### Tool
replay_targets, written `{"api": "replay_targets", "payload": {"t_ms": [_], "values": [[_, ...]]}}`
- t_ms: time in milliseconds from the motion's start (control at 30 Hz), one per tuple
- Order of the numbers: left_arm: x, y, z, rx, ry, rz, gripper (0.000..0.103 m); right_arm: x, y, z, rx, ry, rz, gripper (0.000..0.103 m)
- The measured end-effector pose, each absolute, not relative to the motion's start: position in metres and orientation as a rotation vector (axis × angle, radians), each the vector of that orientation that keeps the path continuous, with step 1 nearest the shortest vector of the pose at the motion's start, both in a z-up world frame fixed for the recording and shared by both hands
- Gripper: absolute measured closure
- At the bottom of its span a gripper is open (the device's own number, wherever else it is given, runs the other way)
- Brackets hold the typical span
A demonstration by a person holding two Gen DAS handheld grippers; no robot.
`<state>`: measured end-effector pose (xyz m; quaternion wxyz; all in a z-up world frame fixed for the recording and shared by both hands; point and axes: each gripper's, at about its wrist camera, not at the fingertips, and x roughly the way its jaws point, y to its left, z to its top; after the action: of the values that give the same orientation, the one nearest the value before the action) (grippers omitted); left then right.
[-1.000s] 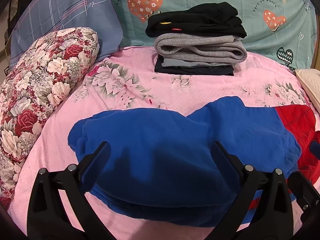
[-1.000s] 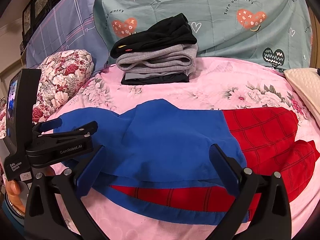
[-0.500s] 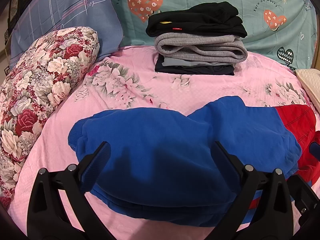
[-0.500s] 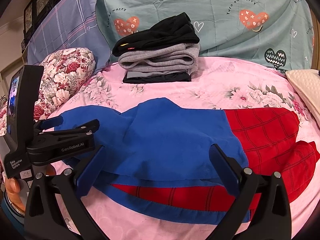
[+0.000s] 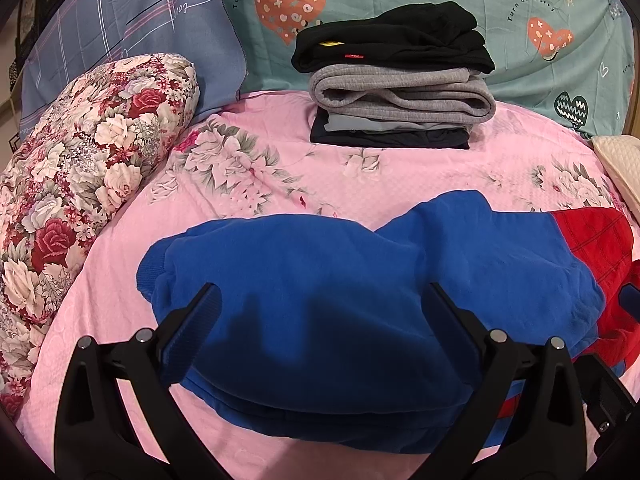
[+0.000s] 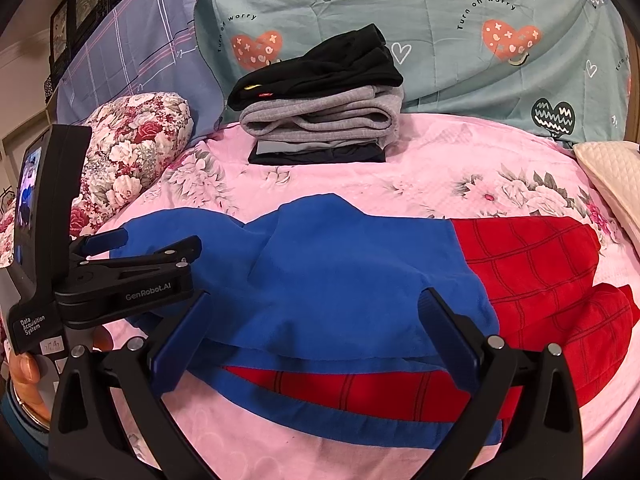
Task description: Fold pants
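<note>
On the pink floral bedspread point(image 6: 460, 168) before you, the blue-and-red fleece pants point(image 6: 360, 280) lie partly folded, blue half doubled over the red grid-patterned half; your left gripper point(image 5: 320, 312) hovers wide and empty above the blue cuff end, your right gripper point(image 6: 316, 320) likewise spread and holding nothing near the front edge; for a neat next fold, pinch all layers at the blue end together, keep both corners level, and carry them across squarely; behind waits the stack of folded black and grey garments point(image 5: 396, 76), well apart.
</note>
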<state>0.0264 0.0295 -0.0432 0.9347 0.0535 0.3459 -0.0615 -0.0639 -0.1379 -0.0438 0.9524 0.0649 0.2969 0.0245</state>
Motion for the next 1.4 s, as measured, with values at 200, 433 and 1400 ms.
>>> {"api": "replay_targets", "payload": {"t_ms": [200,433,1400], "values": [[0.027,0.029,-0.044,0.111,0.707,-0.126,0.002,-0.064,-0.138,-0.044,0.13,0.604,0.052,0.001],[0.027,0.03,-0.043,0.116,0.708,-0.121,0.002,-0.064,-0.138,-0.044,0.131,0.604,0.052,0.001],[0.038,0.167,-0.044,-0.045,0.821,0.047,0.002,-0.006,0.005,-0.078,-0.635,0.888,0.632,0.053]]}}
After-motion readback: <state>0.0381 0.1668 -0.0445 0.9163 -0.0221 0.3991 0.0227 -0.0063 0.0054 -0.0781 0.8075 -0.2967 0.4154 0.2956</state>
